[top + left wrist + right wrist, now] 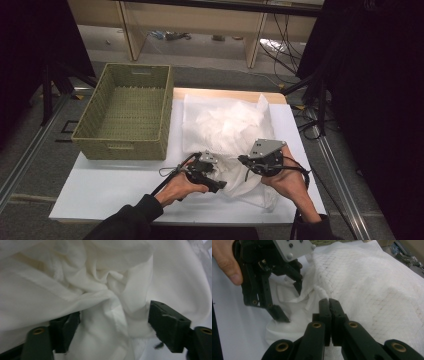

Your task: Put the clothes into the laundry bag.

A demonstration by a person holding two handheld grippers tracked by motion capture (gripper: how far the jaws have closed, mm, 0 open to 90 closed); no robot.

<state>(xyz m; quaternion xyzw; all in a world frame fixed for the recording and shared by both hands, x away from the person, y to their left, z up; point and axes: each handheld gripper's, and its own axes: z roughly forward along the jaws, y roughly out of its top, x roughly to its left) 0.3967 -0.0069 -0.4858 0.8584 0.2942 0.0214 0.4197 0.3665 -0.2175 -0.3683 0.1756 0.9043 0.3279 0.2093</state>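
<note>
Tabletop (110, 187): white; the near-left area is seen bare from the basket's front wall to the near edge; a narrow strip is left bare along the right edge.
Basket (125, 111): woven, green, set on the far-left corner, its long axis running from near to far.
Cloth (227, 127): white, crumpled; spread over the right half from the far edge almost to the near edge, long axis near to far; a netted layer is seen on top in the right gripper view.
Left hand-held gripper (216, 184): placed at the cloth's near-left edge; jaws set apart, a fold of cloth between them, not pinched.
Right hand-held gripper (243, 160): placed over the cloth's near-right part; jaws pressed together, tips at a cloth ridge; a grip on fabric cannot be told.
</note>
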